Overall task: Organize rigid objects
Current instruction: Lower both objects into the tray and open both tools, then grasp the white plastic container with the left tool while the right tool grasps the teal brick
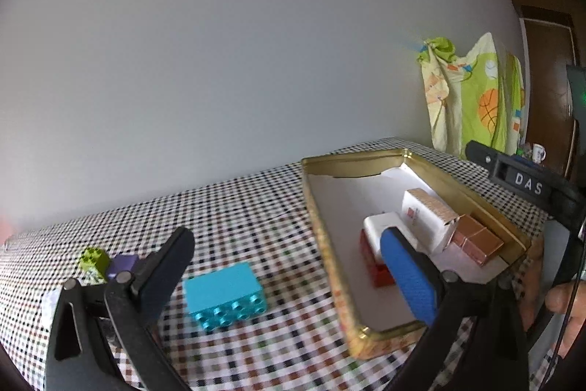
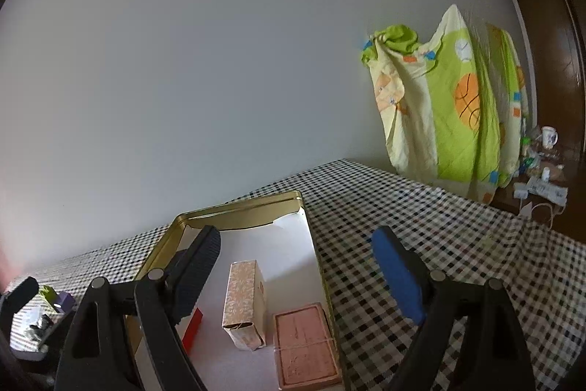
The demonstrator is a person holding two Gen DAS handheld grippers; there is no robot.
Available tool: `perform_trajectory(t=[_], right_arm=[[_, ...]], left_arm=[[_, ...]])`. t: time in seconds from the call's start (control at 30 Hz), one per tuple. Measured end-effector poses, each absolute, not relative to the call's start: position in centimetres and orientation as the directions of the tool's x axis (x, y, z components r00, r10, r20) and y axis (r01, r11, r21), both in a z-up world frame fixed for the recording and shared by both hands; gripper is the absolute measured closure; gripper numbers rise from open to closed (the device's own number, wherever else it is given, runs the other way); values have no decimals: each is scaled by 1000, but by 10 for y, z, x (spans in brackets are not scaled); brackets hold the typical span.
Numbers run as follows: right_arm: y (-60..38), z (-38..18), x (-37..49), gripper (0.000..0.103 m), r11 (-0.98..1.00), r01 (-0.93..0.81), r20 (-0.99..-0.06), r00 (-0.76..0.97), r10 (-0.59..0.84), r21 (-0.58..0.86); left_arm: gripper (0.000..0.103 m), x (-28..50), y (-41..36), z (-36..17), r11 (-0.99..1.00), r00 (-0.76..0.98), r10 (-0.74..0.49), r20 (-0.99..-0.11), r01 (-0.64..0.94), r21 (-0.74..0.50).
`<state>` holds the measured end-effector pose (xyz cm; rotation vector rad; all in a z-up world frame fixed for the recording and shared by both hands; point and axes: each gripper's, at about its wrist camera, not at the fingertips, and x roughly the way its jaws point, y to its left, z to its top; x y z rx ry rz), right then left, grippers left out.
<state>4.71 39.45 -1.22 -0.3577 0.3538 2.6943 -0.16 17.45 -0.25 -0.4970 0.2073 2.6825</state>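
Note:
A gold tin tray [image 1: 329, 262] [image 2: 161, 244] lined with white paper lies on the checked tablecloth. Inside it are a patterned carton [image 1: 428, 215] [image 2: 243, 303], a pink-copper flat box [image 1: 476, 240] [image 2: 306, 343], a white block [image 1: 381, 226] and a red piece [image 1: 381, 273] [image 2: 193, 328]. Left of the tray a turquoise brick [image 1: 224, 294] lies on the cloth, with a green brick [image 1: 93, 261] and a purple block [image 1: 124, 264] farther left. My left gripper [image 1: 285, 262] is open and empty above the tray's left rim. My right gripper [image 2: 296, 262] is open and empty over the tray.
A green and yellow quilt [image 2: 450, 105] hangs at the wall behind the table's far right corner. A side shelf with a mug [image 2: 549, 136] and clutter stands beyond it. The other gripper's black body [image 1: 527, 185] sits at the tray's right side.

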Motion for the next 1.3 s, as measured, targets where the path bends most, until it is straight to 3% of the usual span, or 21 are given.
perform_trajectory(t=[0.53, 1.13, 1.3], right_arm=[[331, -11, 54, 16, -907, -396, -290, -893, 344, 143], [238, -13, 32, 16, -975, -197, -354, -924, 147, 107], [213, -17, 19, 16, -985, -127, -412, -908, 69, 115]], left_arm=[[0, -13, 89, -5, -943, -866, 298, -402, -333, 18], [0, -43, -23, -14, -980, -853, 189, -486, -192, -45], [0, -52, -56, -20, -989, -835, 148, -529, -133, -66]])
